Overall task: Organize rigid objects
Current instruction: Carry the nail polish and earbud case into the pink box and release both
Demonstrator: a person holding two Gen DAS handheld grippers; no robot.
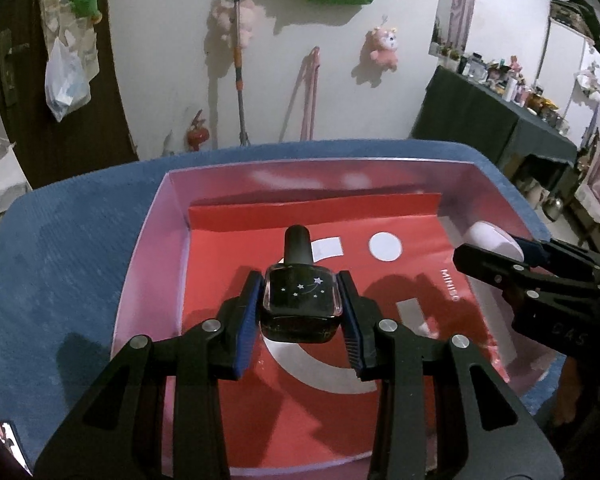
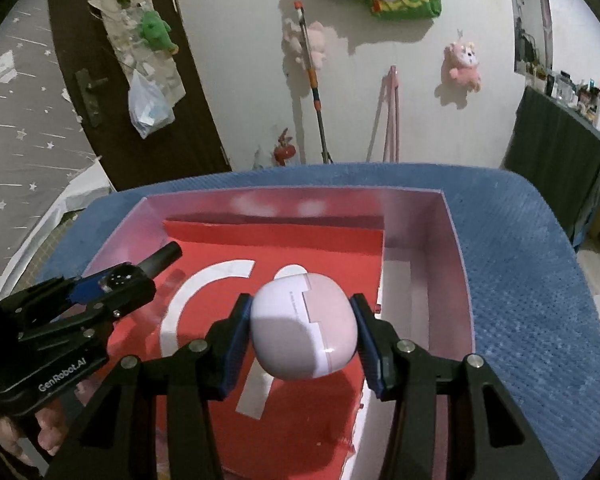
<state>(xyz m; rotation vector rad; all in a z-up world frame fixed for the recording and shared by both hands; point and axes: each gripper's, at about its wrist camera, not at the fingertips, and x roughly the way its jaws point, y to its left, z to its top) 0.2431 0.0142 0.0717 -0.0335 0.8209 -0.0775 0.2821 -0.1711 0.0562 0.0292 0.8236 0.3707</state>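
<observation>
My left gripper (image 1: 300,300) is shut on a dark square bottle (image 1: 302,302) with a black cap and small star marks, held above the red paper lining of a pink box (image 1: 152,240). My right gripper (image 2: 302,320) is shut on a rounded pale pink and white case (image 2: 304,326), held over the same box (image 2: 448,280). The right gripper and its case (image 1: 492,240) show at the right of the left wrist view. The left gripper with the bottle (image 2: 120,280) shows at the left of the right wrist view.
The box sits on a blue cloth-covered surface (image 1: 60,264) whose far edge lies just behind it. A white wall with plush toys (image 1: 384,46) and a mop (image 1: 239,64) stands beyond. A dark table with several small items (image 1: 500,104) is at the right.
</observation>
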